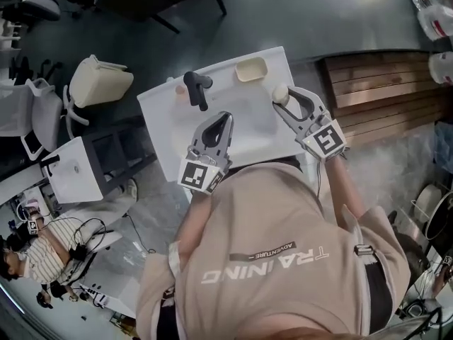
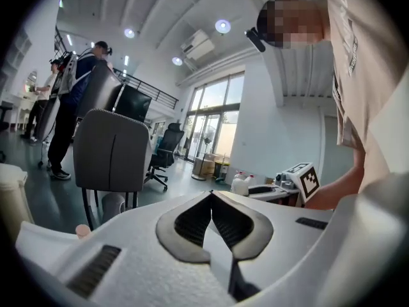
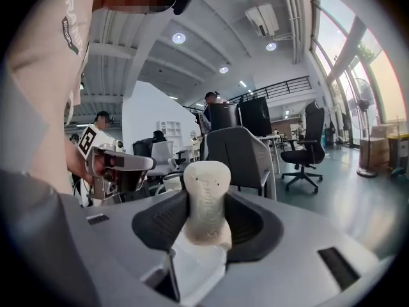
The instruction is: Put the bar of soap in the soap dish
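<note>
The bar of soap (image 3: 206,197) stood on end near the soap dish (image 1: 251,69) (on the sink's (image 1: 159,112) far rim). Being slick and narrowly held, it might twist or slip. The right gripper (image 1: 289,103) clamped it; the left gripper (image 2: 211,219) was closed, empty.

Hidden and cut-off parts at the sink.

Head view: torso (image 1: 283,246) covers the near edge of the sink (image 1: 159,112), and the left gripper (image 1: 225,117) overlaps the bowl. Only one end of the soap (image 1: 281,93) shows at the right gripper (image 1: 284,99). Right gripper view: the soap's lower end sits behind the pads (image 3: 252,226), and its stamped lettering is too faint to read. White-and-red things (image 1: 435,16) are cut by the top-right edge.
</note>
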